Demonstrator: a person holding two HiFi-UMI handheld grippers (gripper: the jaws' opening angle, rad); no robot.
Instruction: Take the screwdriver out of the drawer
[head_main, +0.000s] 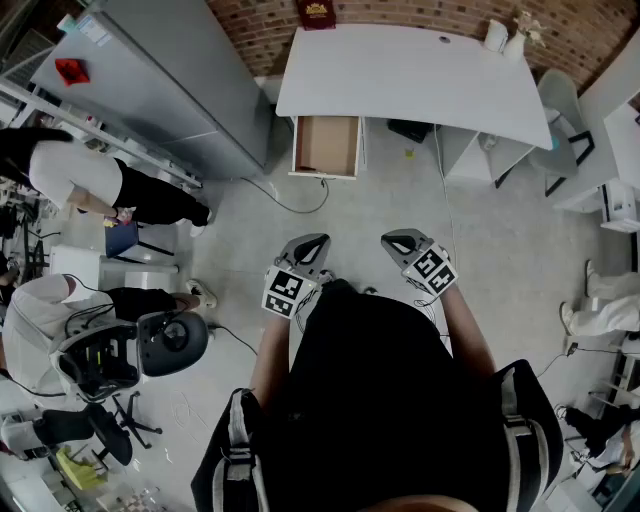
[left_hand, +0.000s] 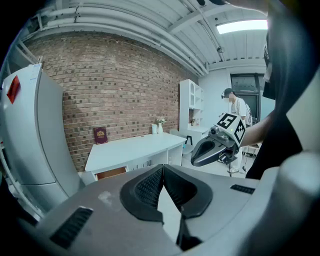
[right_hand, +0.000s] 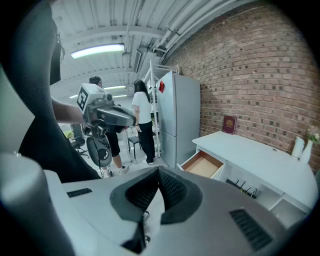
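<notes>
The white desk (head_main: 410, 70) stands against the brick wall, several steps ahead of me. Its left drawer (head_main: 325, 146) is pulled open, with a bare brown inside; no screwdriver shows in any view. My left gripper (head_main: 311, 244) and right gripper (head_main: 401, 241) are held side by side at waist height over the floor, far short of the desk. Each has its jaws shut together with nothing between them. The left gripper view shows the drawer (left_hand: 111, 173) under the desktop and the right gripper (left_hand: 215, 148). The right gripper view shows the drawer (right_hand: 202, 164) and the left gripper (right_hand: 113, 116).
A tall grey fridge (head_main: 170, 80) stands left of the desk. People (head_main: 90, 185) and a black office chair (head_main: 120, 360) are at the left. A dark red book (head_main: 317, 13) lies on the desk, a cable (head_main: 290, 205) on the floor, a white chair (head_main: 560, 105) at the right.
</notes>
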